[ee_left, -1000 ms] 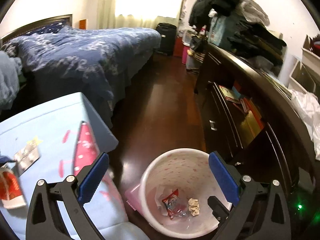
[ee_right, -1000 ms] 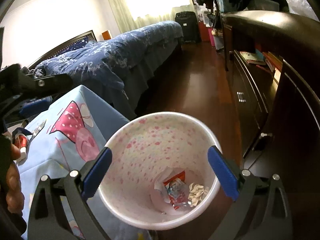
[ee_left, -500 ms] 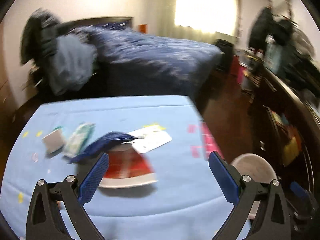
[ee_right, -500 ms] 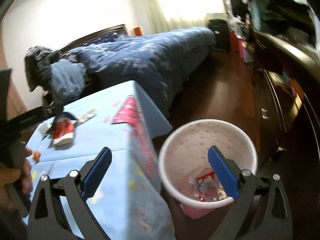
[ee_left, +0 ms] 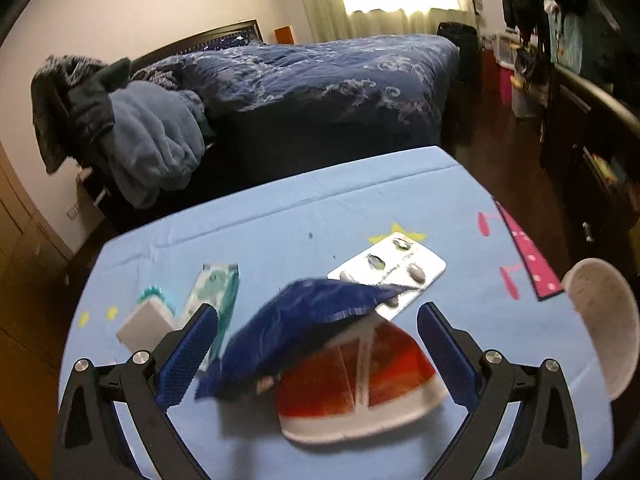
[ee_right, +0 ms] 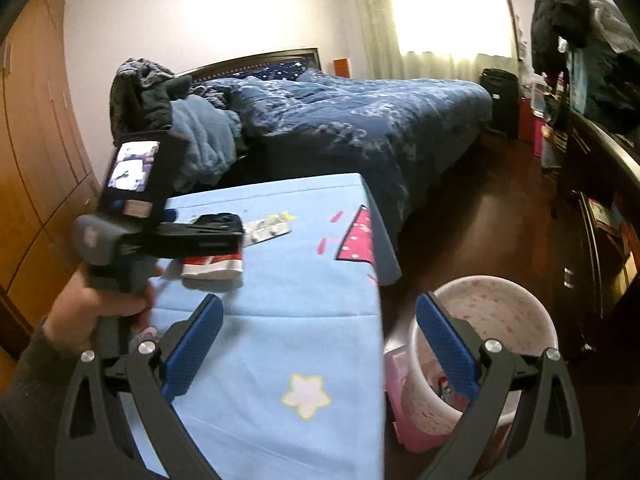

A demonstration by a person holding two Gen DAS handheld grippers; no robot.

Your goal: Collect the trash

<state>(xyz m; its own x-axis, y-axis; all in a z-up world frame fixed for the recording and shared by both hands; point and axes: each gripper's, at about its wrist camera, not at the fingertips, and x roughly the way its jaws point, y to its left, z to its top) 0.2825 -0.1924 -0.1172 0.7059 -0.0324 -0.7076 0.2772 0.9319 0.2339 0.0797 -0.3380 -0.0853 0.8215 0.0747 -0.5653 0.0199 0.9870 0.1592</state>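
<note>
Blue wrapper [ee_left: 308, 320] overlaps the red packet [ee_left: 360, 384] between the wide-open left hand-held gripper [ee_left: 316, 356]; right one [ee_right: 320, 344] wide too

Home bedroom: bed [ee_left: 320, 76], hanging clothes [ee_right: 568, 28].

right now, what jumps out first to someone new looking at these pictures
A blue wrapper draped over a red-and-white packet lies between the open left tongs, on the light blue table. A pill strip lies just behind them. To the right, a pink-speckled bin stands on the floor past the open right tongs.
</note>
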